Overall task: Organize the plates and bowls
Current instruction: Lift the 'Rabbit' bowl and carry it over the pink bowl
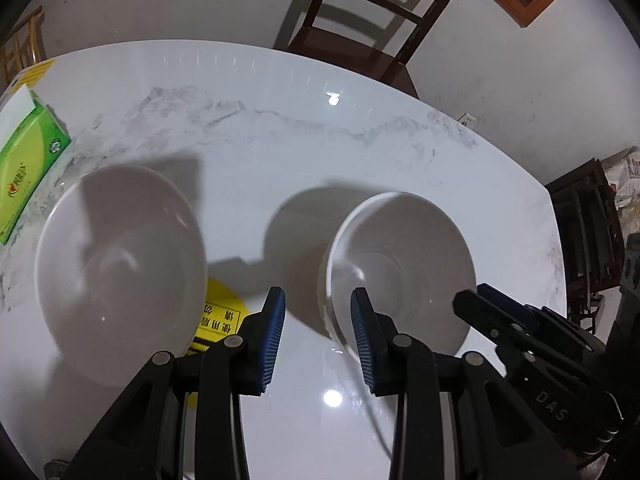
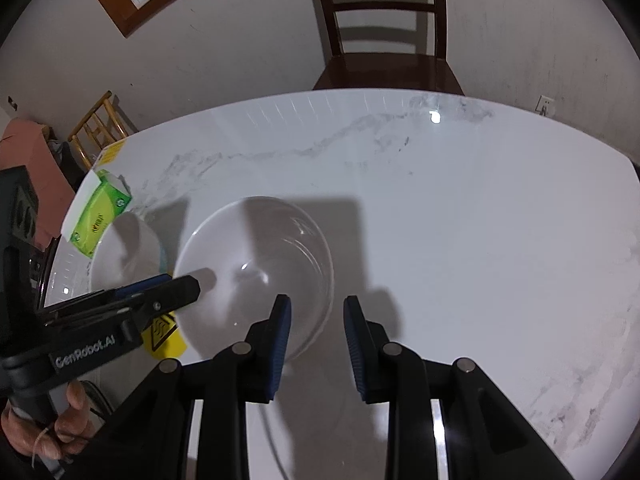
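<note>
Two white bowls are sitting on the marble worktop (image 1: 280, 168). The left gripper (image 1: 318, 336) is hovering with narrowly parted, empty fingers between the left bowl (image 1: 120, 272) and the right bowl (image 1: 404, 264). The right gripper (image 2: 317, 342), equally narrow and empty, is hanging over the right bowl's near rim.

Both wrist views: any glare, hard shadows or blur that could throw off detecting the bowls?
Left wrist view: lamp glare spots on the table, one near the far edge, one between the fingers; hard shadows fall across the left bowl and beside the right bowl. Right wrist view: a broad dark shadow crosses the nearer bowl, with small highlights inside. Both views: strong fisheye bending, dark corners, slightly soft bowl rims.
</note>
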A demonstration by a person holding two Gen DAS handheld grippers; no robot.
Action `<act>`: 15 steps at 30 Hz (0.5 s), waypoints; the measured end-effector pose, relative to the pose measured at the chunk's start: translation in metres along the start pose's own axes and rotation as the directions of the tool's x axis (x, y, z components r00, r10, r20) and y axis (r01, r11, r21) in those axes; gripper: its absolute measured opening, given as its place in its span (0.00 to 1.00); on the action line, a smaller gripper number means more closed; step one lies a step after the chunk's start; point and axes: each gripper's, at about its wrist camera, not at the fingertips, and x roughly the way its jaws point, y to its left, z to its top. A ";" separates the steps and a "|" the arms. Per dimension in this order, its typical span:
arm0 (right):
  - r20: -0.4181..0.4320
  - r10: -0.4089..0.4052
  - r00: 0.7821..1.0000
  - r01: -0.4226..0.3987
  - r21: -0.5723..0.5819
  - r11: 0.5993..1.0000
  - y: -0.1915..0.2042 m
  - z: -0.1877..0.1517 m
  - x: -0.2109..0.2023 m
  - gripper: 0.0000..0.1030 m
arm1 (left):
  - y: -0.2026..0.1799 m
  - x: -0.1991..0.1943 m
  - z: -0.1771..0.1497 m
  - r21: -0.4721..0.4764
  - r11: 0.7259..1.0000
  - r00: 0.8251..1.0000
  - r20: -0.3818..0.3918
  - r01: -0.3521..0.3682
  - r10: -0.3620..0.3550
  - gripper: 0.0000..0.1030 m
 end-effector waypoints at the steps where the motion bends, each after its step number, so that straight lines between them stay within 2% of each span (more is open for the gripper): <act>1: -0.005 -0.001 1.000 0.001 0.002 1.000 -0.001 0.000 0.003 0.27 | 0.001 0.003 0.001 0.002 1.000 1.000 -0.005 -0.005 0.005 0.27; 6: -0.022 0.014 1.000 -0.013 0.018 1.000 -0.002 0.001 0.015 0.26 | 0.001 0.009 0.000 0.009 1.000 1.000 -0.014 0.023 -0.023 0.15; 8: -0.023 0.015 1.000 -0.014 0.016 1.000 -0.001 0.001 0.017 0.19 | -0.003 0.010 0.000 0.024 0.999 1.000 -0.012 0.027 -0.027 0.11; 11: -0.019 0.003 1.000 -0.002 0.031 1.000 -0.003 0.000 0.017 0.15 | -0.007 0.009 -0.005 0.054 0.999 1.000 -0.005 0.005 -0.005 0.11; 15: -0.027 -0.003 1.000 0.004 0.040 0.999 -0.005 -0.005 0.014 0.14 | -0.006 0.003 -0.010 0.047 0.999 0.999 -0.024 0.026 -0.025 0.11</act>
